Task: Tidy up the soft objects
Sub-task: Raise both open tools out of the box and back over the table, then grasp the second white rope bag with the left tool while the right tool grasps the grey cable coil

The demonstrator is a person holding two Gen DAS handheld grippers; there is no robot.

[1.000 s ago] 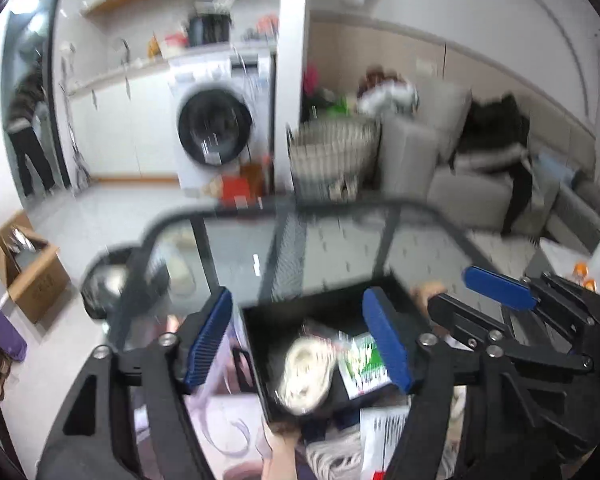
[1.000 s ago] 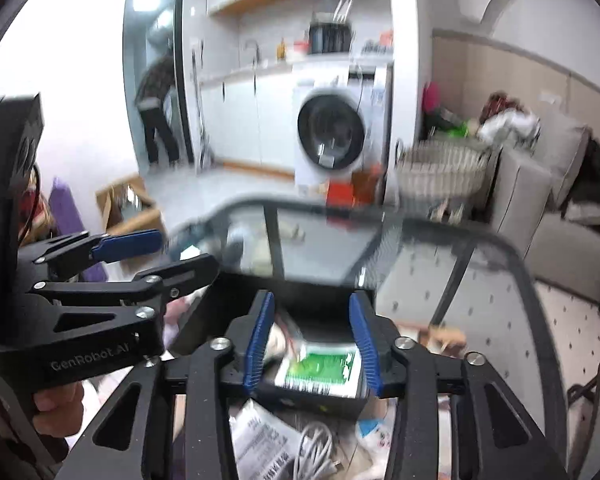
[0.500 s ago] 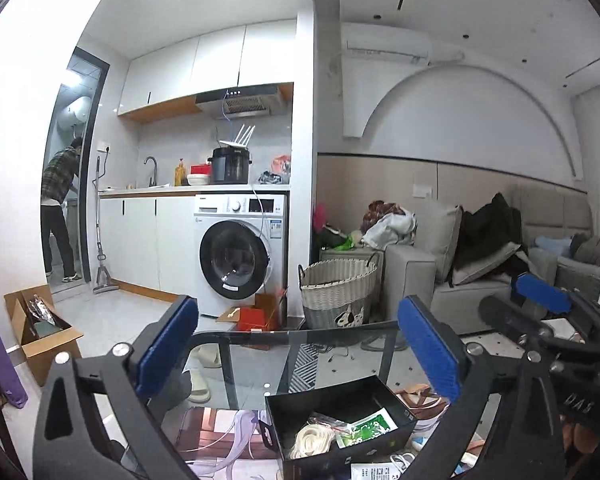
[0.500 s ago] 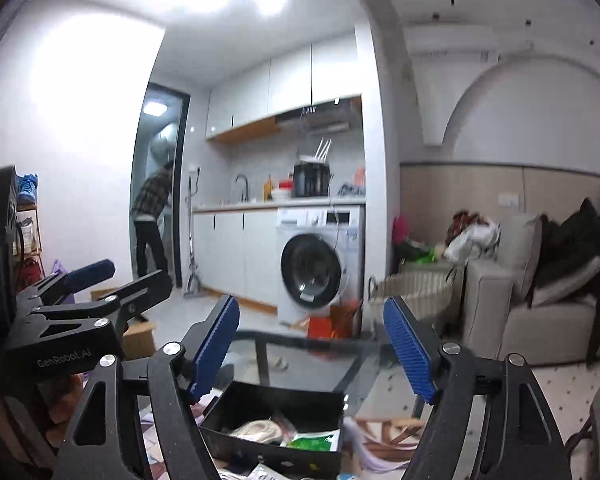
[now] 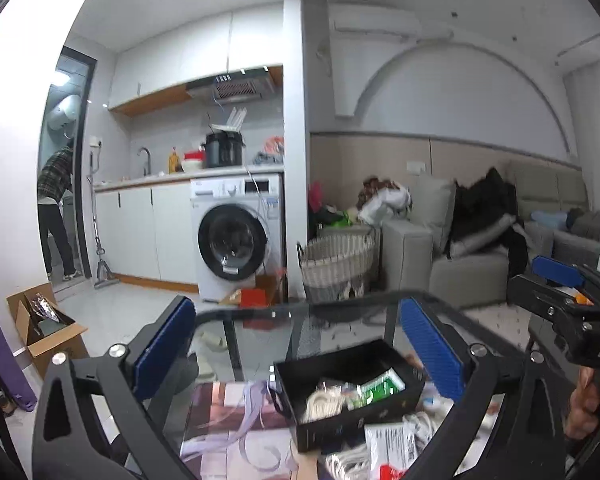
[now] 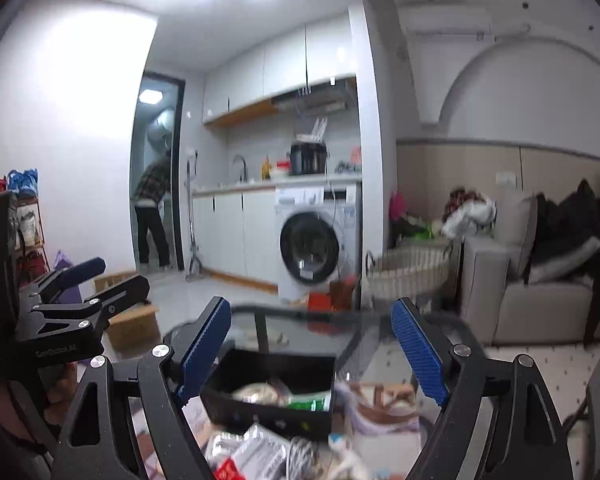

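Observation:
A black open box [image 5: 350, 394] stands on a glass table [image 5: 332, 320]; it holds a coil of white cord [image 5: 324, 400] and a green packet [image 5: 382, 386]. The box also shows in the right wrist view [image 6: 270, 392]. My left gripper [image 5: 300, 354] is open and empty, held above and short of the box. My right gripper [image 6: 314, 354] is open and empty, also above the box. Loose white cords and packets [image 5: 384, 446] lie on the table in front of the box.
A wicker basket [image 5: 338, 266] stands beyond the table beside a grey sofa [image 5: 468, 268] with piled clothes. A washing machine [image 5: 236, 240] is at the back. A cardboard box [image 5: 40, 326] sits on the floor at left. A person [image 6: 152, 220] stands in the doorway.
Both grippers have risen and tilted up from close over the box, and both have opened wide. In the last half second the view has dipped slightly back toward the table.

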